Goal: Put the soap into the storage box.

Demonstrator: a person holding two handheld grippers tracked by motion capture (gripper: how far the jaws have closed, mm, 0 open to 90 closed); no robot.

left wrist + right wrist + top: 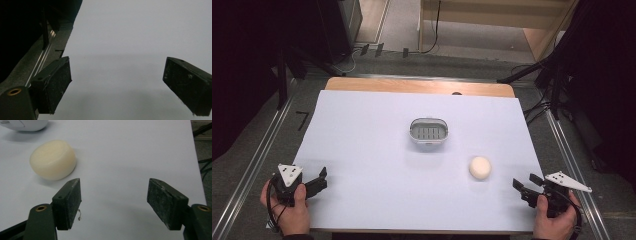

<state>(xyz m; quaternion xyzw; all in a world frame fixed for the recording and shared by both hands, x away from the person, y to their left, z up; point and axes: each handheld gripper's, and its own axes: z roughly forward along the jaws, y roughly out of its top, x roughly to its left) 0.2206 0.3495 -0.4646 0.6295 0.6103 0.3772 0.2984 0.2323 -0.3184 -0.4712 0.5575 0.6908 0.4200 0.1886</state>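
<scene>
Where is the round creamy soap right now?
In the high view the round cream-coloured soap bar lies on the white table sheet, right of centre, just in front-right of the small grey slotted dish and nearest the right tool.

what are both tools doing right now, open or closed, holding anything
Left tool: open, holding nothing, over bare table sheet.
Right tool: open, holding nothing; the soap lies ahead of it, untouched.

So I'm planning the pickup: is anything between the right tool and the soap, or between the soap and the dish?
Nothing visible. The right tool is open with bare white table between it and the soap. The stretch from the soap to the dish is bare too.
</scene>
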